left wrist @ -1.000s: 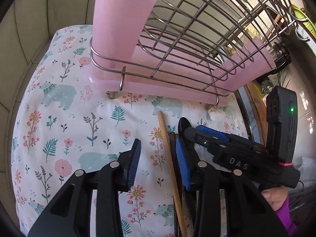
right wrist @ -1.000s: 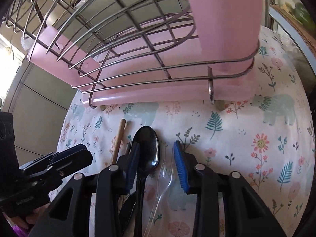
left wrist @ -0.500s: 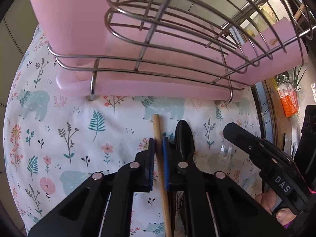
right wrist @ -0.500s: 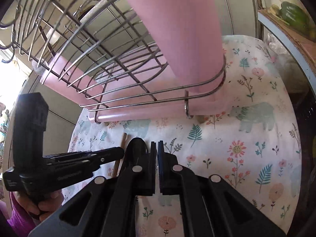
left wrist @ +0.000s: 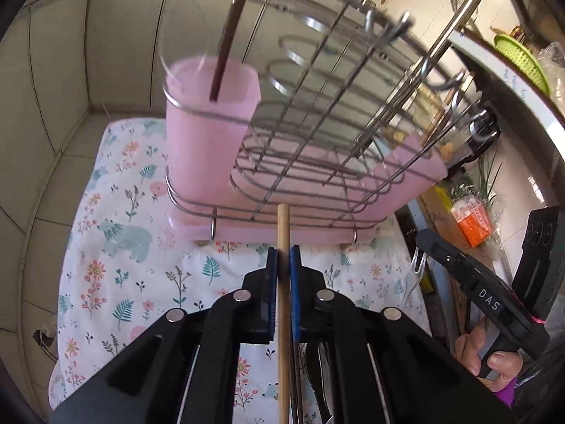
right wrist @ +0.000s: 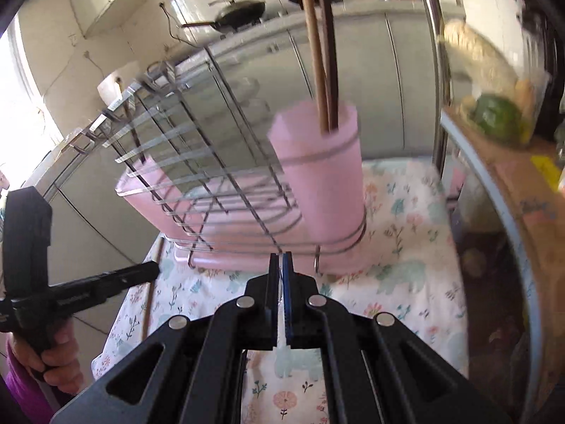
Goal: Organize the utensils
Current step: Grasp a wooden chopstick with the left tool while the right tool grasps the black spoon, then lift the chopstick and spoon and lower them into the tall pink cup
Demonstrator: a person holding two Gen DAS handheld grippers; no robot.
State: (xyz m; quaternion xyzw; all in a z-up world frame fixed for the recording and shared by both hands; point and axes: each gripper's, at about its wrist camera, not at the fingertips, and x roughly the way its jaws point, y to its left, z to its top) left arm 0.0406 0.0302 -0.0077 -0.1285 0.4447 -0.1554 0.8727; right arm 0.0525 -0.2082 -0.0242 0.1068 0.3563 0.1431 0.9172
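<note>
Fingers of the left gripper [left wrist: 282, 265] have just closed on a wooden chopstick [left wrist: 283, 233]; those of the right gripper [right wrist: 281, 272] have pinched shut on a clear plastic utensil [right wrist: 281, 332]. Both hang near the rack [left wrist: 317, 162], above the table [left wrist: 116, 247]. Best to carry each over the pink cup [right wrist: 317, 162], tip it upright, then drop it in. Only the right view shows two sticks [right wrist: 323, 56] in the cup; the left shows one.
</note>
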